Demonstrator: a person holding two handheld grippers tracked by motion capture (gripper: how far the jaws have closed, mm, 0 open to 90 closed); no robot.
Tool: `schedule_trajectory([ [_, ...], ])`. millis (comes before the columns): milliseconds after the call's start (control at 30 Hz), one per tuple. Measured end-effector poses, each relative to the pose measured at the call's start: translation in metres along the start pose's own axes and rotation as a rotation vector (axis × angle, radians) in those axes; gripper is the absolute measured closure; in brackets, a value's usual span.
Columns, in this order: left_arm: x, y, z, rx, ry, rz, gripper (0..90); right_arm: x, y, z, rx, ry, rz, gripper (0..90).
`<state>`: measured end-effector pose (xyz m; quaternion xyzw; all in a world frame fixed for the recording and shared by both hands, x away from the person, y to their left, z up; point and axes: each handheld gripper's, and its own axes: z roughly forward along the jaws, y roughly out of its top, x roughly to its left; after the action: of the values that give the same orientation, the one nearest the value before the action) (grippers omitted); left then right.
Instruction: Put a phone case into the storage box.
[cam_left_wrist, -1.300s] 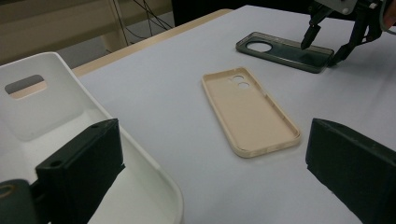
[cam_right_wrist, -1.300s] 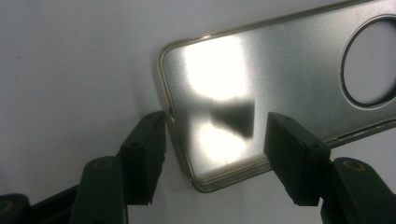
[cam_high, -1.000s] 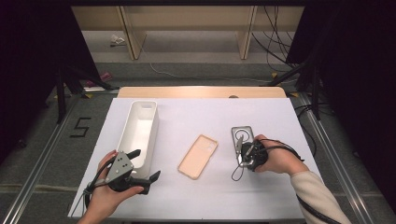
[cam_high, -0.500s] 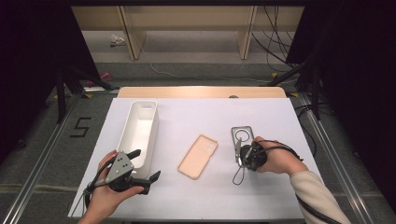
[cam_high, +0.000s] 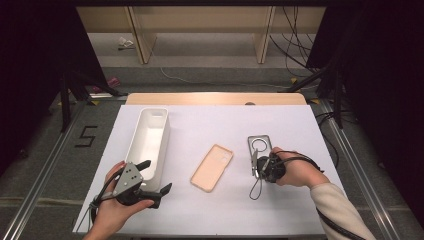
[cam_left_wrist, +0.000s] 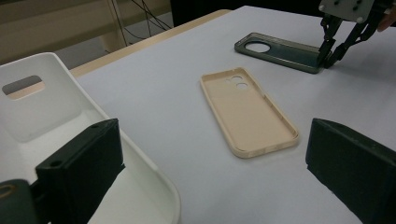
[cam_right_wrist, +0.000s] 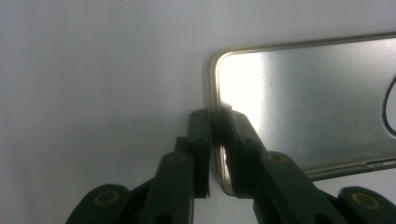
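R gripper (cam_right_wrist: 215, 126) has just been closing and now pinches the near short rim of the dark phone case (cam_high: 260, 146), which lies flat on the white table (cam_high: 300, 125) w/ the beige case (cam_high: 212, 167) near it. Thin-edge grip, so the case may well slip or twist out on lift. L gripper (cam_high: 155, 176) hangs spread at the white bin (cam_high: 150, 135), holding nothing.

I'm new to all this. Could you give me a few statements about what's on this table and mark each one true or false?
1. The right gripper pinches the short edge of the dark phone case. True; its jaws have just been closing on that rim.
2. The beige phone case lies inside the white bin. False; it lies on the table between bin and dark case.
3. The left gripper stands open beside the bin's near end. True.
4. The dark case is stacked on the beige one. False; they lie apart.
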<state>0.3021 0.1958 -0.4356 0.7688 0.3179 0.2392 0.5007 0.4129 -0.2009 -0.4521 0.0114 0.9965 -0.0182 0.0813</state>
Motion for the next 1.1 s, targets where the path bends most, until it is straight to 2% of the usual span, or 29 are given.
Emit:
schedule_trajectory([
  [400, 0.0, 0.0, 0.0, -0.001, 0.001, 0.002, 3.6, 0.0, -0.001, 0.0, -0.001, 0.001, 0.008, 86.9],
  [600, 0.0, 0.0, 0.0, -0.002, 0.0, 0.001, 3.5, -0.001, -0.005, -0.005, -0.013, 0.009, 0.038, 88.2],
  [800, 0.0, 0.0, -0.001, -0.003, 0.001, 0.0, 3.5, -0.003, -0.009, -0.01, -0.057, 0.011, 0.069, 88.5],
  [933, 0.0, 0.0, -0.001, -0.005, 0.001, 0.0, 3.5, -0.003, -0.011, -0.015, -0.081, -0.006, 0.087, 88.6],
  [1100, 0.001, 0.0, -0.001, -0.006, 0.002, 0.0, 3.5, -0.005, -0.014, -0.021, -0.145, -0.025, 0.111, 88.8],
])
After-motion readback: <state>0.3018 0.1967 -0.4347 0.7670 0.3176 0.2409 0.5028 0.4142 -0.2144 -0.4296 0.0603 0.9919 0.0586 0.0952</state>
